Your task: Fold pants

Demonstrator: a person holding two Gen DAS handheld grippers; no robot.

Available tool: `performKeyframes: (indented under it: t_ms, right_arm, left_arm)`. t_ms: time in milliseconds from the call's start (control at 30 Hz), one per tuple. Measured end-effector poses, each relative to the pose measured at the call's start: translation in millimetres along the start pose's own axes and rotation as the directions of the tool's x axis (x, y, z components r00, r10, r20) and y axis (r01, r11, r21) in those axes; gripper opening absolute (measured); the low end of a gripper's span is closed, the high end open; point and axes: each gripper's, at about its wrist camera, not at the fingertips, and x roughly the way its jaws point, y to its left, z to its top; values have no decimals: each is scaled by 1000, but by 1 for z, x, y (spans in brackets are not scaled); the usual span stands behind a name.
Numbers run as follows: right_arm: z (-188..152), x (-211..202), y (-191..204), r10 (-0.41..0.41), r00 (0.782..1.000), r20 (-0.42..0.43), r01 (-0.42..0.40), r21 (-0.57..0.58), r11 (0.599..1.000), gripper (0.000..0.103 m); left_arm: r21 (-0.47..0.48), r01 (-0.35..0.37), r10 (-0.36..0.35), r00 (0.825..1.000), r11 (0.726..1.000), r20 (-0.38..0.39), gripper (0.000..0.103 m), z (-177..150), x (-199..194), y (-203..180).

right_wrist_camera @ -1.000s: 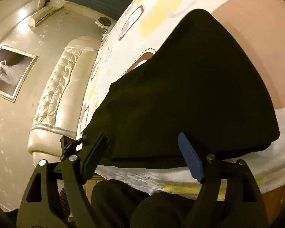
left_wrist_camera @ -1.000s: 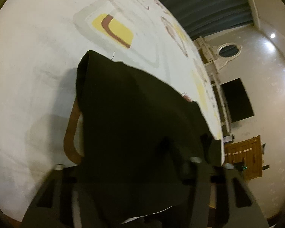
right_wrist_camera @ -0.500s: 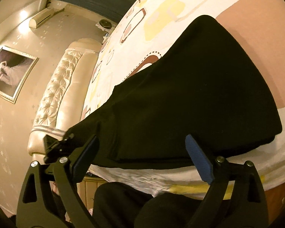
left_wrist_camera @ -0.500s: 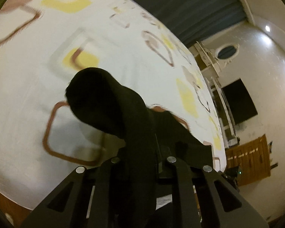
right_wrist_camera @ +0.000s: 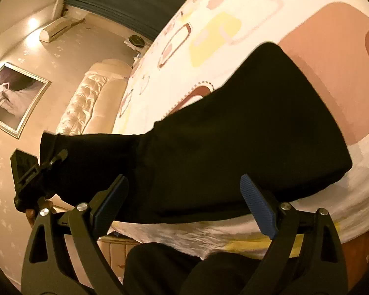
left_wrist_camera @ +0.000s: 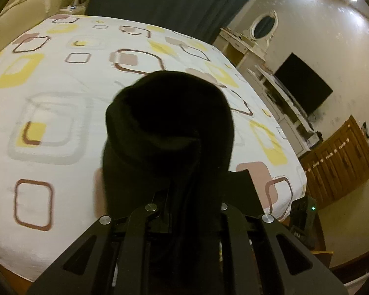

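The black pants (right_wrist_camera: 246, 135) lie partly folded on the bed near its front edge. My left gripper (left_wrist_camera: 184, 196) is shut on one end of the pants (left_wrist_camera: 169, 120) and holds it bunched and lifted above the bed; its fingertips are hidden by the cloth. In the right wrist view the left gripper (right_wrist_camera: 34, 169) shows at the left with the lifted end. My right gripper (right_wrist_camera: 184, 196) is open and empty, its blue pads (right_wrist_camera: 257, 204) just in front of the near edge of the pants.
The bed (left_wrist_camera: 61, 98) has a white sheet with yellow and brown squares. A padded headboard (right_wrist_camera: 86, 103) stands at the far end. A TV (left_wrist_camera: 302, 86), a dresser (left_wrist_camera: 243, 46) and a wooden cabinet (left_wrist_camera: 339, 162) stand to the right of the bed.
My left gripper has shut on the pants end and lifted it up off the bed, tilting upward. My right gripper has stayed open and drawn back slightly.
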Motion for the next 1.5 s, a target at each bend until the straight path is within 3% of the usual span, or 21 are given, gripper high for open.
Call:
performKeyframes:
  t_ms: [267, 533, 700, 967, 1033, 1200, 1300, 1400, 1500]
  right_arm:
    - [16, -30, -1, 13, 994, 107, -16, 28, 999, 92]
    - [24, -46, -19, -6, 987, 162, -8, 88, 996, 92]
    - [26, -50, -25, -4, 985, 173, -14, 103, 995, 92]
    - [27, -54, -33, -7, 983, 184, -16, 121, 992, 92]
    - [26, -55, -33, -7, 982, 187, -16, 122, 992, 92]
    - [26, -59, -32, -7, 981, 195, -17, 119, 993, 92]
    - [27, -62, -32, -7, 980, 200, -16, 116, 993, 92]
    - [27, -62, -31, -10, 980, 201, -14, 115, 993, 92]
    - [27, -62, -31, -13, 981, 191, -8, 111, 994, 92]
  left_arm:
    - [128, -98, 105, 993, 987, -46, 14, -21, 78, -63]
    - [249, -181, 215, 970, 951, -117, 14, -58, 152, -102]
    - [278, -227, 273, 952, 933, -140, 14, -79, 178, -110]
    - [325, -282, 330, 938, 903, -103, 16, -95, 189, -117]
    - [329, -279, 325, 941, 902, -94, 22, -96, 188, -120]
    - [328, -264, 305, 949, 907, -78, 53, -100, 182, -127]
    - [316, -212, 247, 966, 925, -74, 67, -103, 164, -128]
    - [309, -171, 195, 980, 936, -48, 78, -106, 138, -128]
    - [305, -169, 181, 983, 937, -10, 82, -106, 107, -118]
